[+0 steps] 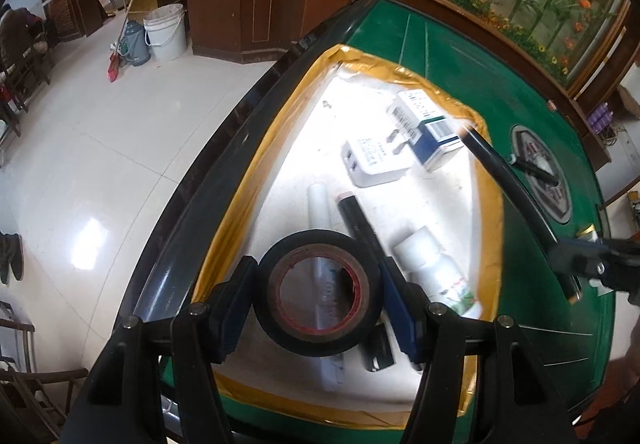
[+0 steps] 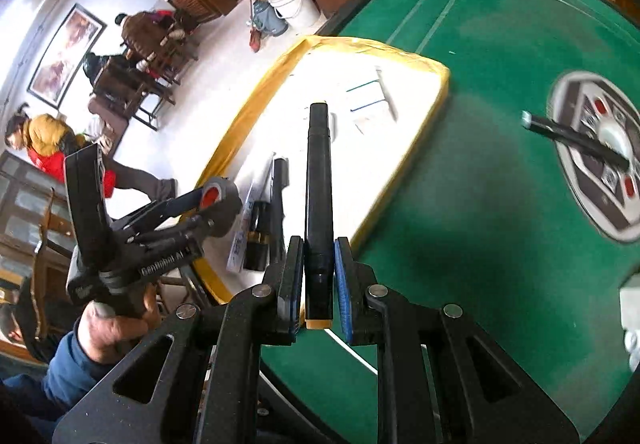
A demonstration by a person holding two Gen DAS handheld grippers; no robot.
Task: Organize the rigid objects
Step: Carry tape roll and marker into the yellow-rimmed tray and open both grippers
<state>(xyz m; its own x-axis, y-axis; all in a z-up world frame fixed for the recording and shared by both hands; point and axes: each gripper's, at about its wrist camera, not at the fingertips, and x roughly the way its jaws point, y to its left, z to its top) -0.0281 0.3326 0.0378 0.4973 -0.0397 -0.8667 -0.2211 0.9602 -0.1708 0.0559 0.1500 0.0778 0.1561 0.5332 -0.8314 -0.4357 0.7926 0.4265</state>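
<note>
My left gripper (image 1: 318, 290) is shut on a black tape roll (image 1: 318, 294), held above a white tray with a gold taped rim (image 1: 256, 168). In the tray lie a white charger (image 1: 374, 160), a blue and white box (image 1: 426, 124), a white tube (image 1: 320, 204), a black marker (image 1: 360, 224) and a white bottle (image 1: 436, 268). My right gripper (image 2: 318, 284) is shut on a black pen (image 2: 319, 204) with a gold end, held over the tray's right edge (image 2: 400, 164). The right gripper also shows in the left wrist view (image 1: 576, 264).
The tray sits on a green mahjong table (image 2: 480, 44) with a round centre panel (image 2: 600, 156). Another black pen (image 2: 576, 138) lies across that panel. A white bucket (image 1: 166, 30), a broom and wooden cabinets stand beyond the table. People sit at the left.
</note>
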